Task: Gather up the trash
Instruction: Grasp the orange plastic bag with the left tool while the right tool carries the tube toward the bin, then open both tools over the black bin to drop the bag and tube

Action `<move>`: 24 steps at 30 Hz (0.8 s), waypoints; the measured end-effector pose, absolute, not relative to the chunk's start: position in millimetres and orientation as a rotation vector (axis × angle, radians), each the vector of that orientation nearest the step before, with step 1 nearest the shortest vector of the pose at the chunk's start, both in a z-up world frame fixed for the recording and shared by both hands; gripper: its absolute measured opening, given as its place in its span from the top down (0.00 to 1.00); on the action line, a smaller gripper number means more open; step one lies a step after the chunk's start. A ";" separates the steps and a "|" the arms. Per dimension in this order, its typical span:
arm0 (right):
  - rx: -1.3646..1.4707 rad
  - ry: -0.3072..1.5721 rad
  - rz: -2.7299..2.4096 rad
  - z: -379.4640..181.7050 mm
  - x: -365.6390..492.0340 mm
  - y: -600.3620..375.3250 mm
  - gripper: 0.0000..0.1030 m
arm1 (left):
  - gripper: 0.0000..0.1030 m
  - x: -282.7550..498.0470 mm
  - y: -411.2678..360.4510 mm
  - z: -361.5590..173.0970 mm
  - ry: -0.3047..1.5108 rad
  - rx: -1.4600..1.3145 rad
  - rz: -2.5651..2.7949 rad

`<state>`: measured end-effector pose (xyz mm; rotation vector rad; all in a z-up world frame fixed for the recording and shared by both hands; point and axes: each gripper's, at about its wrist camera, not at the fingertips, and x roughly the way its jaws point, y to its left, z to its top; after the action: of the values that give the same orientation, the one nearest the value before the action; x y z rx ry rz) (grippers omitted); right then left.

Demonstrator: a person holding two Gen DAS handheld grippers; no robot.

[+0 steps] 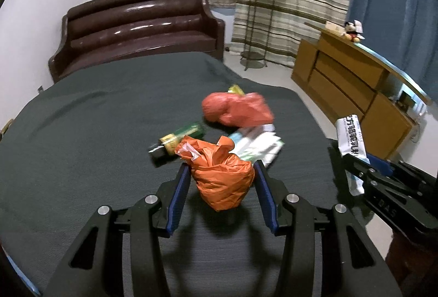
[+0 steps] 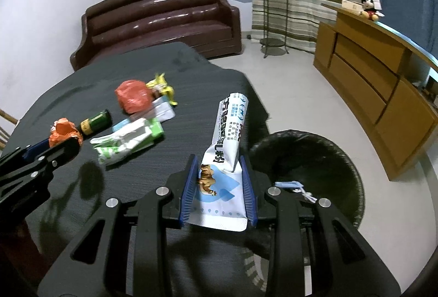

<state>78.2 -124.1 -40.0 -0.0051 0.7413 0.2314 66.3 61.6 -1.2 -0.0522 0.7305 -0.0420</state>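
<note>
On my far left, the left gripper [image 1: 222, 174] has its blue-padded fingers [image 1: 180, 193] closed partway around a crumpled orange bag [image 1: 222, 176]; both pads press on its sides and the bag hangs clear of the dark tabletop [image 1: 82, 133], casting a shadow underneath. From the right wrist view I see that same gripper low at the left edge with the orange wad at its tip. Just beyond it on the tabletop lies a small green bottle [image 2: 96, 122] with a yellow label, on its side. To the right of that sits a torn green-and-white wrapper [image 2: 128, 142], and behind it a red crumpled bag [image 2: 134, 100] with a yellow wrapper [image 2: 164, 89] poking out at its far side and a white packet [image 2: 164, 111] beside it. Moving right again, my right gripper [image 2: 219, 185] has its fingers [image 2: 189, 190] narrowly set and clamped on the lower part of a white pouch [image 2: 227, 149] printed with blue shapes and dark lettering; the pouch stands up and leans away from me, off the tabletop. Just right of it, on the pale floor beside the tabletop's edge, is a round bin [image 2: 342, 160] lined with a black bag, with a small light-blue scrap [image 2: 290, 185] showing near its rim. Farther back stand a brown sofa [image 2: 164, 20] and a wooden cabinet [image 2: 383, 83].
</note>
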 end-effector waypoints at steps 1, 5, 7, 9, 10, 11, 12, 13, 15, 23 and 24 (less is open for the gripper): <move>-0.003 0.740 0.224 -39.6 78.5 -127.6 0.70 | 0.54 67.3 56.3 -0.9 0.729 -0.047 -0.056; 0.010 0.734 0.184 -37.9 81.1 -148.0 0.70 | 0.54 72.7 34.3 -0.9 0.724 -0.025 -0.105; 0.016 0.729 0.164 -37.1 80.9 -158.7 0.70 | 0.54 76.7 21.5 -0.6 0.723 -0.019 -0.129; 0.019 0.724 0.148 -35.8 81.7 -168.3 0.70 | 0.54 81.6 9.1 -0.7 0.717 -0.008 -0.153; 0.021 0.723 0.137 -35.9 81.9 -173.8 0.70 | 0.54 82.9 4.4 -0.7 0.716 -0.004 -0.162; 0.024 0.723 0.129 -36.2 82.2 -179.1 0.70 | 0.54 84.7 -0.6 -0.9 0.715 0.000 -0.172; 0.025 0.723 0.120 -37.1 82.0 -184.9 0.70 | 0.54 87.8 -8.1 -1.3 0.713 0.008 -0.185; 0.028 0.724 0.112 -37.8 82.4 -189.5 0.70 | 0.54 89.5 -12.8 -1.3 0.713 0.014 -0.193; 0.036 0.728 0.100 -39.6 83.9 -198.7 0.70 | 0.54 93.9 -23.3 -2.7 0.716 0.028 -0.210; 0.059 0.747 0.076 -49.2 91.5 -225.4 0.70 | 0.54 108.1 -70.6 -10.3 0.722 0.097 -0.278; 0.061 0.750 0.075 -50.3 93.0 -227.9 0.70 | 0.54 110.4 -76.5 -12.2 0.724 0.106 -0.284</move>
<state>93.0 -227.9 -50.3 0.0607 0.7498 0.0751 110.4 -76.5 -12.2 0.1059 0.7236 -0.2835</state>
